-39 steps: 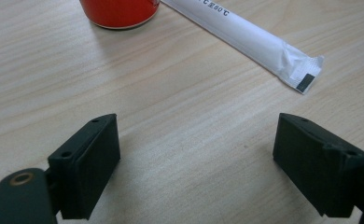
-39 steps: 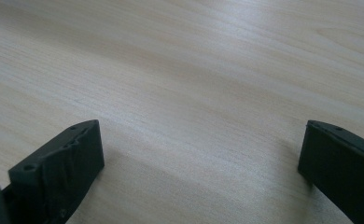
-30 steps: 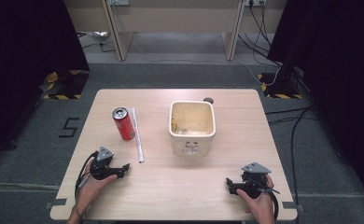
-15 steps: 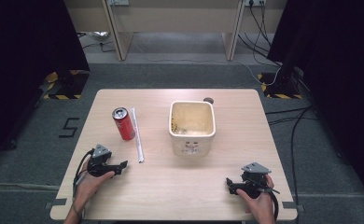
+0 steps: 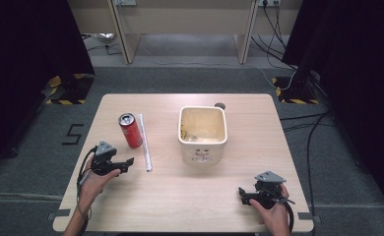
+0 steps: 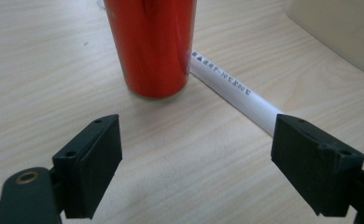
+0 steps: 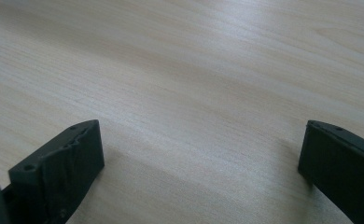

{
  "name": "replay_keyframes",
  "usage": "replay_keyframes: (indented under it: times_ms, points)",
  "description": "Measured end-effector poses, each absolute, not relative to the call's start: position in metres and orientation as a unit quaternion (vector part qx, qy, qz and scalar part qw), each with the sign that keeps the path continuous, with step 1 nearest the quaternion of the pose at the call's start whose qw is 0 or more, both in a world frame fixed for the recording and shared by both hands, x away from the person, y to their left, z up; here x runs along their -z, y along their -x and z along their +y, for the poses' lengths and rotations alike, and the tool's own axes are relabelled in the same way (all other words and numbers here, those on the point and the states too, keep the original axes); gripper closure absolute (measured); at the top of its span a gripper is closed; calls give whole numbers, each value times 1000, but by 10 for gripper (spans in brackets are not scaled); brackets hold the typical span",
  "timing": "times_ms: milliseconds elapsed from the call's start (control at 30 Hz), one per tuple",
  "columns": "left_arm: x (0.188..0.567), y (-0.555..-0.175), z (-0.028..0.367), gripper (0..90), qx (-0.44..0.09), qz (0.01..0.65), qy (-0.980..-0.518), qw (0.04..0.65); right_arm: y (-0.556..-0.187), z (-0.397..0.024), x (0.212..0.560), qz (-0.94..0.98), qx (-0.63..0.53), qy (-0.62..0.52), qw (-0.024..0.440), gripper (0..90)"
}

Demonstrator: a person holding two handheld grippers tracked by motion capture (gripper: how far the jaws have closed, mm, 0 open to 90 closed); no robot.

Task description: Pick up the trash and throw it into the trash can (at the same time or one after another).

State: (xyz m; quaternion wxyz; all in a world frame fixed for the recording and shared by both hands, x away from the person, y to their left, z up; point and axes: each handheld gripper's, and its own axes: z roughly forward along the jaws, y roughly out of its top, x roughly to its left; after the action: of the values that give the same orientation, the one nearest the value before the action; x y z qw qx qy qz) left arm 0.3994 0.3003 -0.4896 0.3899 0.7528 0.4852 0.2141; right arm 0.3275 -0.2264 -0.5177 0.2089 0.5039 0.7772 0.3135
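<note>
Both grippers spread wide, holding nothing, low over the wooden table (image 5: pixel 190 196).

Nearest, the right gripper (image 5: pixel 243 194) rests over bare wood at the near right. The left gripper (image 5: pixel 129 162) faces the upright red can (image 6: pixel 150 44), just short of it; a white tube (image 6: pixel 234 95) lies beside the can, touching it. Beyond stands a cream bin (image 5: pixel 203 132).

Left gripper (image 5: pixel 126 163) low over the table, jaws spread wide, pointing right; left hand (image 5: pixel 97 178) grips it from behind. Right gripper (image 5: pixel 241 193) near the front edge, jaws wide apart, pointing left, held by right hand (image 5: pixel 272 210).
</note>
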Motion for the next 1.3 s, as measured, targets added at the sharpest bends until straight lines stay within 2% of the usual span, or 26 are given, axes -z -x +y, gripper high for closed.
replay_keyframes:
  times_ms: [1300]
  points:
    - [467,-443,296,159,-229,486,-736,411,-328,-226,518,777,-313,-504,209,2]
